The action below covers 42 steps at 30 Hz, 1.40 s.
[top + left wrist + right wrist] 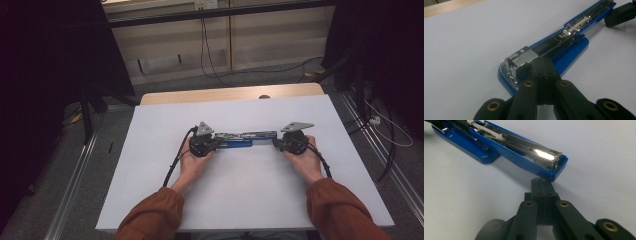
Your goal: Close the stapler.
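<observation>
From the high view, a blue stapler (239,140), swung fully open, lies flat at the middle of the white table (150,165), the left gripper (216,143) at its nine o'clock end and the right gripper (276,143) at its three o'clock end. In the left gripper view, the jaws are pressed together with nothing between them, their tips touching the stapler's metal end (520,61). In the right gripper view, the jaws are likewise closed and empty, their tips just under the blue cover's end (557,167).
</observation>
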Each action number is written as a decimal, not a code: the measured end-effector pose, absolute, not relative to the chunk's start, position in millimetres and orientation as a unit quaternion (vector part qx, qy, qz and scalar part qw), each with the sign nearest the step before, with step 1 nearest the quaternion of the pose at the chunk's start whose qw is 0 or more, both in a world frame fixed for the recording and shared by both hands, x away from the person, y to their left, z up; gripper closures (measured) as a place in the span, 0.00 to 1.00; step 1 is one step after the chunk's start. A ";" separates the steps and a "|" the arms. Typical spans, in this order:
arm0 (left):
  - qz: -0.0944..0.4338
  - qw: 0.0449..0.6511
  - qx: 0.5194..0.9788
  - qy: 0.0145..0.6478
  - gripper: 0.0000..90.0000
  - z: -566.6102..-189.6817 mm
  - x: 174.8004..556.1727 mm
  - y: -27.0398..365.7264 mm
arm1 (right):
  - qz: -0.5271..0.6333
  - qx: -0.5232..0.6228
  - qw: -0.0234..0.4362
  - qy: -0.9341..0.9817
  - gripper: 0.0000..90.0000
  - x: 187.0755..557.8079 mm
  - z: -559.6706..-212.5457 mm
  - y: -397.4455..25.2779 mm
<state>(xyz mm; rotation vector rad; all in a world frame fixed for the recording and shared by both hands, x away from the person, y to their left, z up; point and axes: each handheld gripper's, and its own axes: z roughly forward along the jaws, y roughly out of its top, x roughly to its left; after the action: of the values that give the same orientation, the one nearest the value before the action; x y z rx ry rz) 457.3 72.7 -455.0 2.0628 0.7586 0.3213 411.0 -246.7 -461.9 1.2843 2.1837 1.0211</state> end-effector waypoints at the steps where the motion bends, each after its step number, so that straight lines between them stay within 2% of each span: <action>1: 0.129 0.444 0.832 0.306 1.00 -455.0 457.4 72.7 | 0.367 0.460 0.204 0.783 1.00 411.1 -461.9 -246.8; 42: 0.124 0.451 0.830 0.304 1.00 -456.4 458.1 73.2 | 0.388 0.453 0.210 0.774 1.00 412.0 -459.4 -246.7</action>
<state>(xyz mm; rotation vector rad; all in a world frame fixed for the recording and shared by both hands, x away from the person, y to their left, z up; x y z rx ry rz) 458.1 73.2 -456.4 2.0500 0.7522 0.3068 412.0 -246.7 -459.4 1.2598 2.1529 1.0793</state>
